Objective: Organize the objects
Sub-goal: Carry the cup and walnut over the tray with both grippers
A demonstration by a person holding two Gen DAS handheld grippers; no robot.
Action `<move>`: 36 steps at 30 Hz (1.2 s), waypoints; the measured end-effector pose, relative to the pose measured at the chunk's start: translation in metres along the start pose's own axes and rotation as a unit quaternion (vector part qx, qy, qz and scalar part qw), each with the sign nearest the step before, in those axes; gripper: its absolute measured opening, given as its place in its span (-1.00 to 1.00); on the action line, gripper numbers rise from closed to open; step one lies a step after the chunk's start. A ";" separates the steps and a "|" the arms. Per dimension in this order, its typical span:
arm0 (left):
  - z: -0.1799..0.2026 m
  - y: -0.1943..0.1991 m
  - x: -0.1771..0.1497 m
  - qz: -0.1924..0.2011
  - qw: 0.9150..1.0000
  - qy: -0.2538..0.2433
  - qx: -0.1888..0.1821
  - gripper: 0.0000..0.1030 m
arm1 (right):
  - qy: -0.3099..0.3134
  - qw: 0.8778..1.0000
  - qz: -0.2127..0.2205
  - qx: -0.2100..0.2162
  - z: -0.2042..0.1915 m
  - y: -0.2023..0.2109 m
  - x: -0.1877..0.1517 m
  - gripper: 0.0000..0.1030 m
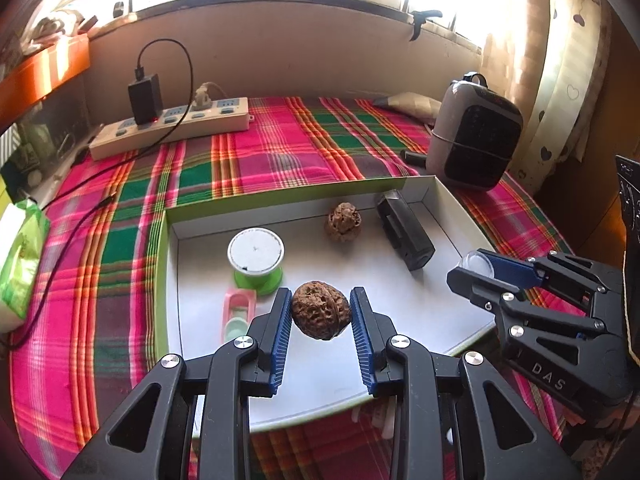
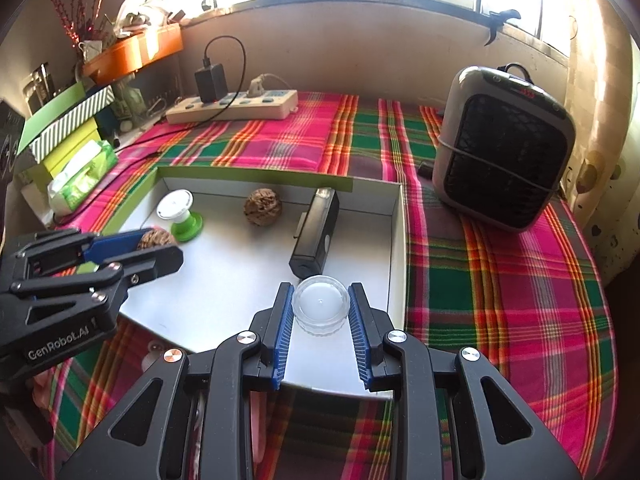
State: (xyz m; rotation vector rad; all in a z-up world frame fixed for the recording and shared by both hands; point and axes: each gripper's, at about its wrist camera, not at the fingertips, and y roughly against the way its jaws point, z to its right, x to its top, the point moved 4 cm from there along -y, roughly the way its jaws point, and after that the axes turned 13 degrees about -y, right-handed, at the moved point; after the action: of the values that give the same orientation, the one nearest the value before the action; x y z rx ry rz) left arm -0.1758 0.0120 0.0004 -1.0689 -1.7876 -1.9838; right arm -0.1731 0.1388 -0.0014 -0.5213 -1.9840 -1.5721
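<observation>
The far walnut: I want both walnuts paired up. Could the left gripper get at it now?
Probably not yet: the left gripper is already shut on a walnut. The path to the far walnut in the box looks free.

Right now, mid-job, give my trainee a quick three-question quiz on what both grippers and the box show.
1. True or false: the left gripper is shut on a walnut.
2. What does the right gripper hold? A) green spool B) clear round container C) black device
3. Fill in: a second walnut lies inside the white ____.

Key:
1. True.
2. B, the clear round container; the green spool and black device lie in the box.
3. box.
</observation>
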 end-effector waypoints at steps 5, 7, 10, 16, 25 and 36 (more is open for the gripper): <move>-0.001 -0.014 0.006 -0.009 1.000 0.001 -0.005 -0.46 | 0.002 1.000 -0.010 -0.001 0.001 -0.009 -0.001 -0.44; -0.004 -0.019 0.009 -0.012 1.000 0.004 -0.004 -0.46 | 0.003 1.000 -0.012 -0.002 0.002 -0.011 -0.001 -0.44; -0.005 -0.026 0.014 -0.014 1.000 0.004 -0.005 -0.46 | 0.002 1.000 -0.015 -0.002 0.002 -0.015 0.000 -0.44; -0.005 -0.037 0.018 -0.022 1.000 -0.003 0.000 -0.46 | 0.010 1.000 -0.016 -0.001 0.000 -0.021 0.001 -0.44; -0.005 -0.048 0.019 -0.029 1.000 -0.006 0.006 -0.46 | 0.020 1.000 -0.015 0.000 -0.004 -0.026 0.002 -0.44; -0.004 -0.053 0.019 -0.028 0.999 -0.016 0.020 -0.46 | 0.025 1.000 -0.012 -0.001 -0.007 -0.028 0.001 -0.44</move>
State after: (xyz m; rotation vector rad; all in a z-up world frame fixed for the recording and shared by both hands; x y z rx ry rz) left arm -0.2239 0.0240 -0.0263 -1.0544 -1.8847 -1.9656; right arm -0.1899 0.1248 -0.0204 -0.4562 -1.9595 -1.5855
